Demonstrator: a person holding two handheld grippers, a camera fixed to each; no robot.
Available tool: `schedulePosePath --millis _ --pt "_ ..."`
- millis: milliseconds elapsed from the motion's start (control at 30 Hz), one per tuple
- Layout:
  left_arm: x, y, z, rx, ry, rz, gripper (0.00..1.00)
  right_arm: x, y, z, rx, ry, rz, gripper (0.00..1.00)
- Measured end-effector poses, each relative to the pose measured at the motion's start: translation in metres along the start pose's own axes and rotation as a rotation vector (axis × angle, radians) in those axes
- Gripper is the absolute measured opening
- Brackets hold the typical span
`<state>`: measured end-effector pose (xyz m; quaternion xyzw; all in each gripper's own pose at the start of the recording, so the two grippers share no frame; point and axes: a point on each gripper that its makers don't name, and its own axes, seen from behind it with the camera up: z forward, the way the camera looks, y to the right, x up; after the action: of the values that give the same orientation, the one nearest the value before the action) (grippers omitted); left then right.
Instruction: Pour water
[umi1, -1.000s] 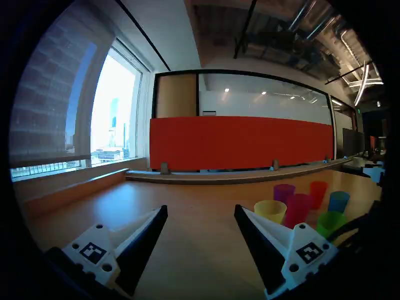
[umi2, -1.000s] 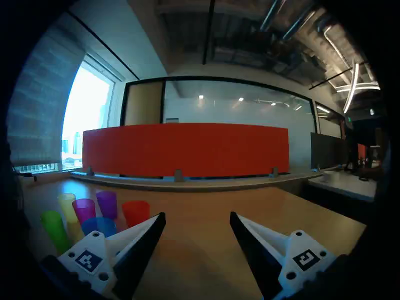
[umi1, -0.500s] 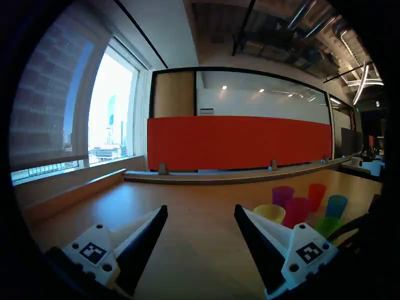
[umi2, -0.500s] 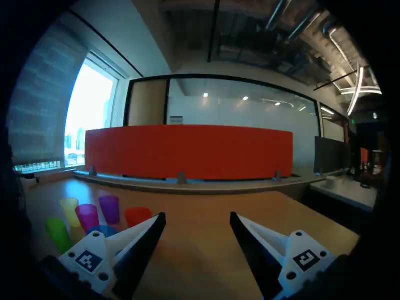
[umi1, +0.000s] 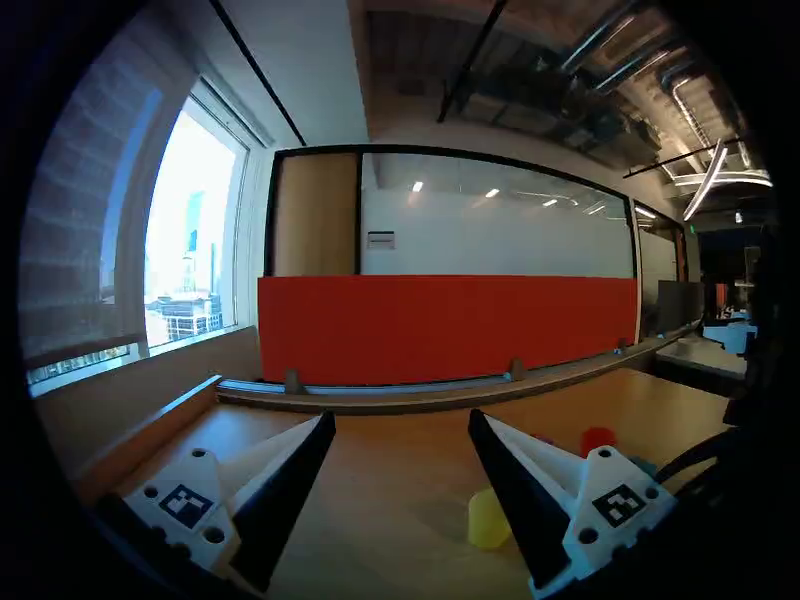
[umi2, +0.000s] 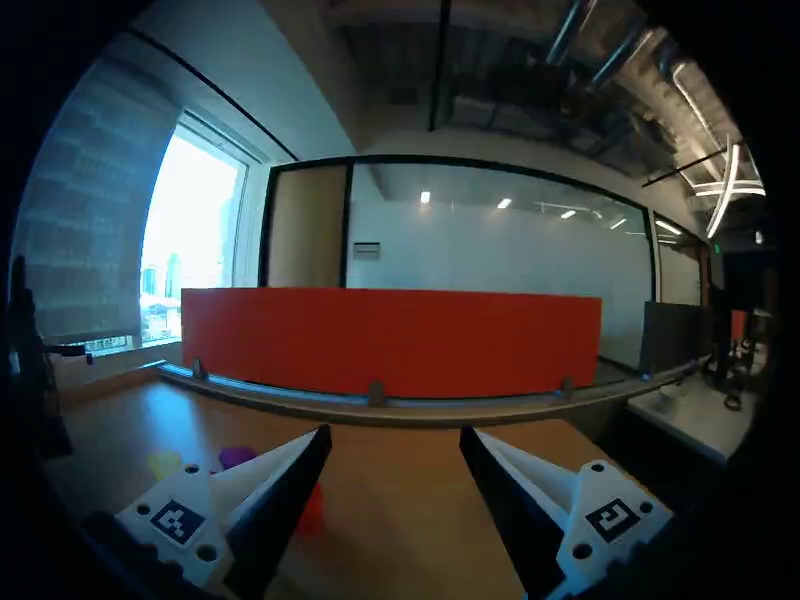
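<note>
Several coloured plastic cups stand on a wooden table (umi1: 400, 470). In the left gripper view a yellow cup (umi1: 488, 518) and a red cup (umi1: 597, 439) peek out around the right finger. In the right gripper view a yellow cup (umi2: 164, 464), a purple cup (umi2: 236, 456) and a red cup (umi2: 312, 506) sit low at the left, partly hidden by the left finger. My left gripper (umi1: 400, 450) is open, nothing between its fingers. My right gripper (umi2: 395, 460) is open and empty too. Both hover above the table, short of the cups.
A red divider panel (umi1: 445, 328) runs along the table's far edge, with a glass wall behind it. A bright window (umi1: 185, 265) and a wooden ledge (umi1: 140, 445) line the left side. Another desk (umi2: 690, 410) stands at the right.
Both views have tilted upward and lifted, so the cups have dropped low in each view and are now mostly behind the fingers. Both grippers stay open.
</note>
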<state>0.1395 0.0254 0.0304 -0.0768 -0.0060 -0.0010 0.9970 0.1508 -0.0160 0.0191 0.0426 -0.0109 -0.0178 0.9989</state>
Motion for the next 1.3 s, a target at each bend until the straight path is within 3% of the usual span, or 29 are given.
schedulePosePath --millis 300,600,800,1100,1300 --pt "0.046 0.006 0.014 -0.052 -0.009 -0.014 0.99 0.057 -0.004 0.004 0.020 0.015 -0.030 1.00" --pt "0.051 0.013 0.022 -0.099 -0.041 -0.001 0.99 0.064 -0.007 0.007 0.060 -0.005 -0.001 1.00" --pt "0.050 0.032 0.021 -0.195 -0.058 0.029 0.99 0.066 -0.022 0.007 0.157 0.000 -0.026 1.00" --pt "0.061 0.067 0.010 -0.359 -0.062 0.027 1.00 0.070 -0.059 0.002 0.365 -0.014 -0.065 0.99" --pt "0.064 0.088 0.000 -0.461 -0.068 0.036 0.99 0.080 -0.089 -0.009 0.510 -0.016 -0.052 1.00"
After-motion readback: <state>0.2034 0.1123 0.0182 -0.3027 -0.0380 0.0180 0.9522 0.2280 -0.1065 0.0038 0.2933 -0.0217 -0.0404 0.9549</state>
